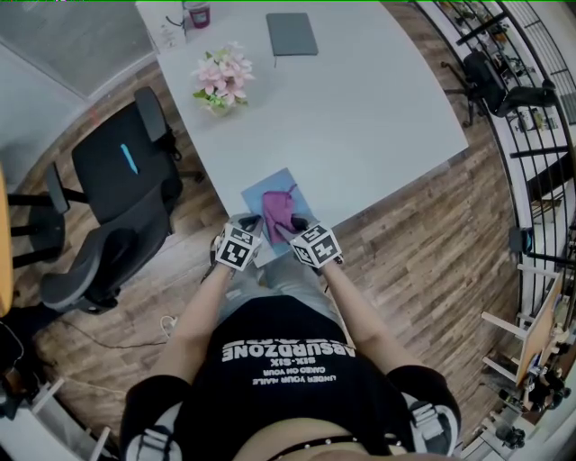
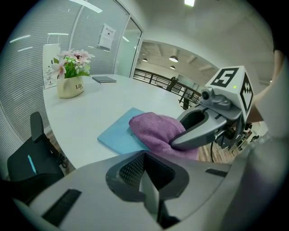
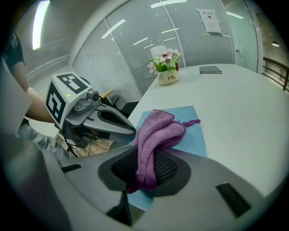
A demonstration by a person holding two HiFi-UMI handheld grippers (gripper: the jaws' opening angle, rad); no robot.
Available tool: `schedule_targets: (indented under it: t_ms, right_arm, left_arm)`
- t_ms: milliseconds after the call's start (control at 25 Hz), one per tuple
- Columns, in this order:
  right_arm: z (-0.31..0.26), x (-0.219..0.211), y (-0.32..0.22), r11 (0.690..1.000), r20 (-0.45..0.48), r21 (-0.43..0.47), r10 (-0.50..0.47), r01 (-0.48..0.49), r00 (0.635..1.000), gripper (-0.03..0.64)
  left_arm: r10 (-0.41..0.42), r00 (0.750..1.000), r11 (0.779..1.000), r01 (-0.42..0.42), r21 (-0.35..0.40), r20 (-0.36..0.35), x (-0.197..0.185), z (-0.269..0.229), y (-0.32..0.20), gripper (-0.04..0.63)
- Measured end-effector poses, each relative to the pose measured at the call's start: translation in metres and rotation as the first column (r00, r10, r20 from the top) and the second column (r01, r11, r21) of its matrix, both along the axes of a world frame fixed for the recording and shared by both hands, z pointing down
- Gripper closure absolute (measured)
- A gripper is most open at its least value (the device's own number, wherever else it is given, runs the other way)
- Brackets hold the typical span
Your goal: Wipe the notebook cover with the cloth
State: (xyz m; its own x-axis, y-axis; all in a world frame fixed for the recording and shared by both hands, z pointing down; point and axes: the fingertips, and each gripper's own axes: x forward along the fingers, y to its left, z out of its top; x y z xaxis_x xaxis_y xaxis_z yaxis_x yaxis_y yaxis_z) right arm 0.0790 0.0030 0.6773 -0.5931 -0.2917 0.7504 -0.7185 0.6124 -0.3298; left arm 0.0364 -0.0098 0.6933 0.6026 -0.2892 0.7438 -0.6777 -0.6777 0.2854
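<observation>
A light blue notebook (image 1: 259, 195) lies at the near edge of the white table (image 1: 360, 117). A purple cloth (image 1: 280, 213) is bunched on its cover. My right gripper (image 1: 297, 227) is shut on the cloth's near end; in the right gripper view the cloth (image 3: 156, 133) runs from between the jaws out over the notebook (image 3: 192, 131). My left gripper (image 1: 249, 229) sits at the notebook's near left corner. Its jaws look shut with nothing visible between them, and they hide the near edge of the notebook (image 2: 119, 133). The cloth (image 2: 156, 128) lies just past them.
A vase of pink flowers (image 1: 220, 81) stands at the table's far left. A grey notebook (image 1: 292, 34) and a dark cup (image 1: 198, 13) are at the far end. A black office chair (image 1: 117, 207) stands left of the table on the wood floor.
</observation>
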Motion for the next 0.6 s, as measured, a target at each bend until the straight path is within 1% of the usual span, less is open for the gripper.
schedule_targets:
  t_ms: [600]
  right_arm:
    - [-0.001,0.045,-0.022,0.997,-0.046,0.021,0.078,-0.078,0.996,0.520]
  left_arm:
    - [-0.006,1.000,1.000,0.006,0.000,0.008,-0.001,0.000,0.000,0.578]
